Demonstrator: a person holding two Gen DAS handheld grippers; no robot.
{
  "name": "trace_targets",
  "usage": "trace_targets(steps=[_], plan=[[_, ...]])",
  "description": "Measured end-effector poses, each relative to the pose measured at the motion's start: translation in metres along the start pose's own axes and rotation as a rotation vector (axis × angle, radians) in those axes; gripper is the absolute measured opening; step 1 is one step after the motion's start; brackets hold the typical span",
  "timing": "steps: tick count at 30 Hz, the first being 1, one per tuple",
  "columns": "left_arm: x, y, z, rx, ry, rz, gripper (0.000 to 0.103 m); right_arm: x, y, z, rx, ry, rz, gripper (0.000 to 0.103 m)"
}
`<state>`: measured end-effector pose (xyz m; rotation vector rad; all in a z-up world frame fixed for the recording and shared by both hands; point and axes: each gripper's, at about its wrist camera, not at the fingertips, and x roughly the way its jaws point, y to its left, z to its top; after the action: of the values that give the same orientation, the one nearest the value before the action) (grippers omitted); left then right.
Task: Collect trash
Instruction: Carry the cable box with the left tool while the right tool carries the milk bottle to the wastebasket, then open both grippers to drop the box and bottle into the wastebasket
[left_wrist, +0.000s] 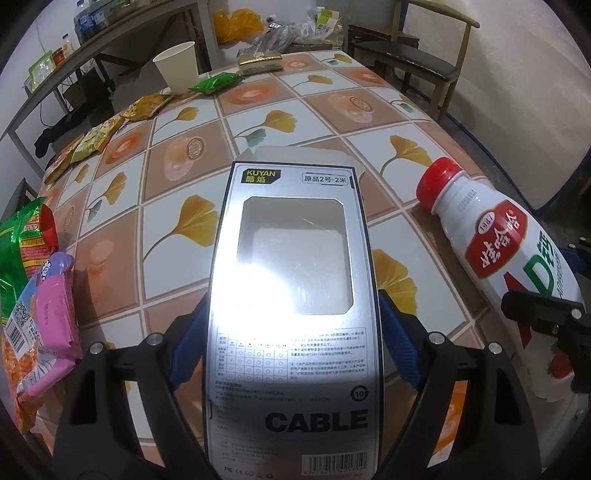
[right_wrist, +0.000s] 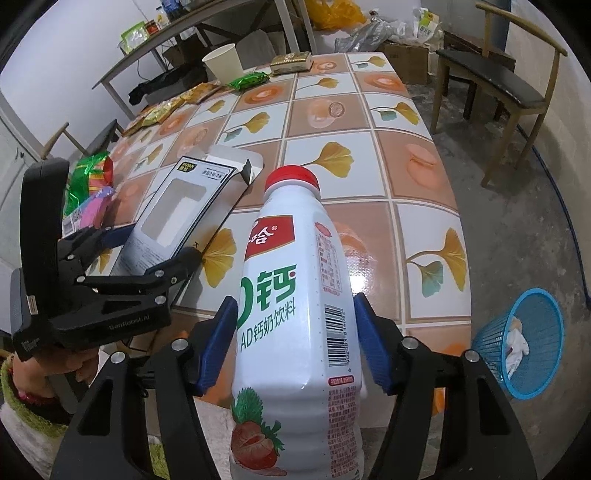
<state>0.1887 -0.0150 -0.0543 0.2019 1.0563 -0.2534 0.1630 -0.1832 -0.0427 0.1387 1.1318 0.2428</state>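
I have both tools loaded. My left gripper is pinching the cable box across its long edges, blue pads pressed to the card on either side; the box reaches out over the table toward twelve o'clock, flap end open. My right gripper is pinching the white drink bottle at the lower body, red cap toward twelve o'clock. The blue basket sits on the floor at about three o'clock in the right view, some white paper already in it.

The box looks empty through its window — light, thin card, likely to buckle if I squeeze harder, so the stiff folded edges are the place to hold. The bottle's label is glossy and rounded; I judge it slippery, and the flatter shoulders low on the body grip best. More wrappers line the table's edge near ten o'clock.
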Motion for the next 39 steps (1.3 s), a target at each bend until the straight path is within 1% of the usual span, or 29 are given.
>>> trace_targets(steps=[4,8,12,17,20,23,25,27,29,30,31,33,35,39], plan=[[-0.008,-0.003,0.000,-0.005,-0.022,-0.003,0.079,-0.005,-0.005,-0.001,0.028,-0.022,0.009,0.061],[-0.018,-0.008,0.002,-0.006,-0.044,-0.015,0.079,-0.012,-0.014,-0.003,0.066,-0.041,0.043,0.061],[-0.031,-0.019,0.007,0.008,-0.074,-0.051,0.079,-0.024,-0.025,-0.010,0.116,-0.075,0.065,0.061],[-0.044,-0.049,0.021,0.051,-0.106,-0.104,0.079,-0.047,-0.052,-0.025,0.204,-0.137,0.071,0.061],[-0.049,-0.085,0.032,0.110,-0.118,-0.150,0.079,-0.065,-0.083,-0.041,0.282,-0.181,0.053,0.061],[-0.049,-0.122,0.042,0.168,-0.112,-0.207,0.080,-0.084,-0.121,-0.063,0.374,-0.220,0.014,0.061],[-0.046,-0.161,0.050,0.228,-0.098,-0.270,0.080,-0.096,-0.151,-0.082,0.449,-0.239,-0.019,0.061],[-0.041,-0.195,0.056,0.278,-0.081,-0.313,0.080,-0.107,-0.184,-0.104,0.542,-0.249,-0.044,0.061],[-0.032,-0.234,0.061,0.335,-0.050,-0.370,0.080,-0.112,-0.214,-0.124,0.621,-0.253,-0.066,0.061],[-0.027,-0.251,0.063,0.354,-0.031,-0.389,0.080,-0.113,-0.225,-0.132,0.651,-0.253,-0.078,0.061],[-0.021,-0.267,0.065,0.374,-0.011,-0.409,0.080,-0.114,-0.244,-0.146,0.707,-0.250,-0.100,0.061],[-0.004,-0.305,0.068,0.420,0.043,-0.448,0.080,-0.114,-0.265,-0.161,0.767,-0.244,-0.118,0.061],[0.013,-0.341,0.069,0.461,0.089,-0.477,0.080,-0.112,-0.292,-0.178,0.841,-0.236,-0.130,0.061],[0.043,-0.395,0.073,0.496,0.154,-0.495,0.080,-0.103,-0.334,-0.194,0.928,-0.233,-0.132,0.061]])
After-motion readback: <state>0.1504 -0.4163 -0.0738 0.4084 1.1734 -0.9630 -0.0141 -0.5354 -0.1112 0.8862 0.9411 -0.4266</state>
